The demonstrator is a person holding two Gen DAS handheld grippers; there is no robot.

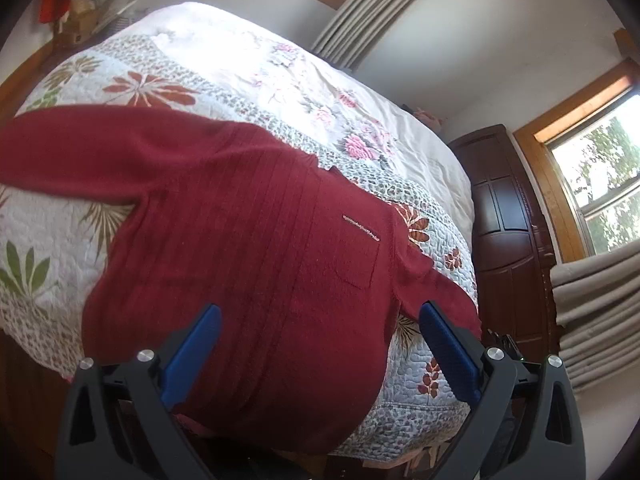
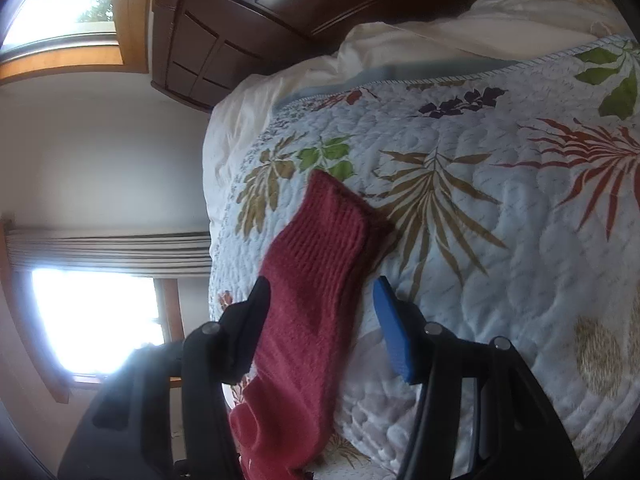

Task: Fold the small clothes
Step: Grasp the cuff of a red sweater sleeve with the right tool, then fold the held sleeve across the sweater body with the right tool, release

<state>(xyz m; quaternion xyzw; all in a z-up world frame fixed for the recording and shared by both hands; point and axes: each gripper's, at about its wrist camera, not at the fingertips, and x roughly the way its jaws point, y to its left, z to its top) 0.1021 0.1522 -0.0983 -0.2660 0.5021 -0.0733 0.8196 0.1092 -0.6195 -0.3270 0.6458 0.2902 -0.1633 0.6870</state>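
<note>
Blue-padded fingers of my left gripper (image 1: pixel 320 332) and right gripper (image 2: pixel 322 300) gape wide over the dark red ribbed knit sweater (image 1: pixel 248 240), whose near hem overhangs the floral quilted bedspread (image 2: pixel 500 240) and could slide off if I pinch only one layer.

We see a bedroom with plain white walls (image 1: pixel 420 40). A bed (image 1: pixel 248 68) fills most of it, covered by a quilted bedspread (image 2: pixel 500 240) printed with leaves and flowers; a pale sheet (image 2: pixel 400 44) shows along one edge. Beside the bed stands a dark wooden wardrobe (image 1: pixel 508 232) with panelled doors. Wood-framed windows (image 1: pixel 600 184) let in bright daylight, with green foliage outside. Grey-beige curtains (image 1: pixel 368 8) hang pleated beside them. Cluttered items (image 1: pixel 80 12) sit blurred at the far corner.
</note>
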